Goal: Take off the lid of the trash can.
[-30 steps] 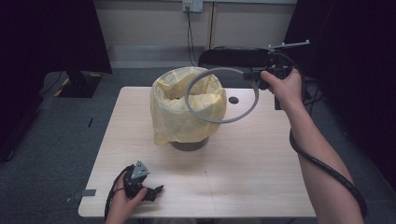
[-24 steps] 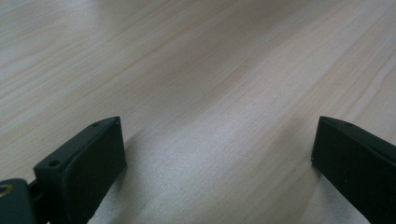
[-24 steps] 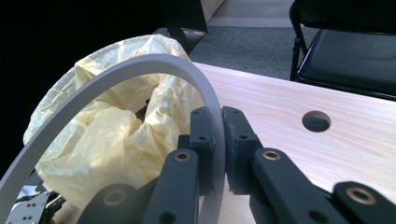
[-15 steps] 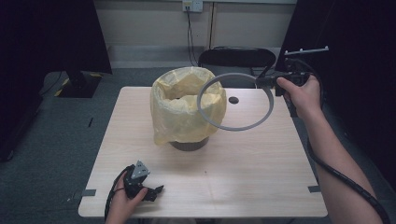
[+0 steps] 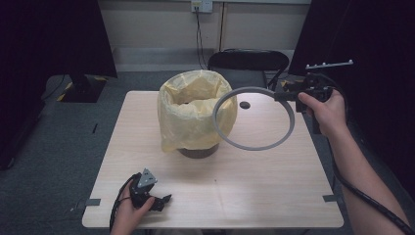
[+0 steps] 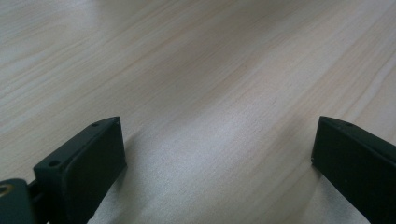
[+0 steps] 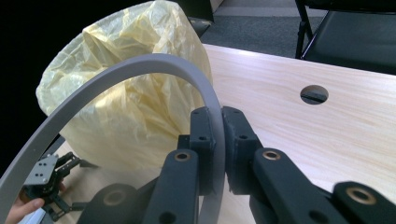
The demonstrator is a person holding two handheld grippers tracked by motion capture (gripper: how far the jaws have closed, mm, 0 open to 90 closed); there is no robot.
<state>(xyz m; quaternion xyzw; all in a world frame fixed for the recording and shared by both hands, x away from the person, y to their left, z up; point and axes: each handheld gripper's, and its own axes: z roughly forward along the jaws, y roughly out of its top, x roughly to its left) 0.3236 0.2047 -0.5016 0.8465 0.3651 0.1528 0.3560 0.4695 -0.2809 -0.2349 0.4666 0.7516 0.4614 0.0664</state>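
The grey ring (image 5: 254,119) hangs in the air above the worktop (image 5: 254,196), roughly level, over the far right part of it, with its left arc overlapping the right side of the yellow bag (image 5: 193,112) as the high view shows it. It is clamped at its far right point by the right gripper (image 5: 288,95), whose two pads press on either side of the band; the right gripper view shows the ring (image 7: 140,74) curving away from the closed pads toward the bag (image 7: 135,93). That bag lines a dark bin (image 5: 198,152) standing near the middle of the far half of the worktop, its plastic folded loosely over the rim and hanging down the sides. So the lining looks done and the ring is in hand, but the ring is not yet around the bin: it sits off to the right of the opening and beside the bag's top. What is left, by my reading, is to centre the ring over the mouth and press it down over the folded plastic to lock the bag in place. The left gripper (image 5: 161,199) rests on the near left corner of the worktop, jaws spread wide with nothing between them, well apart from the bin.
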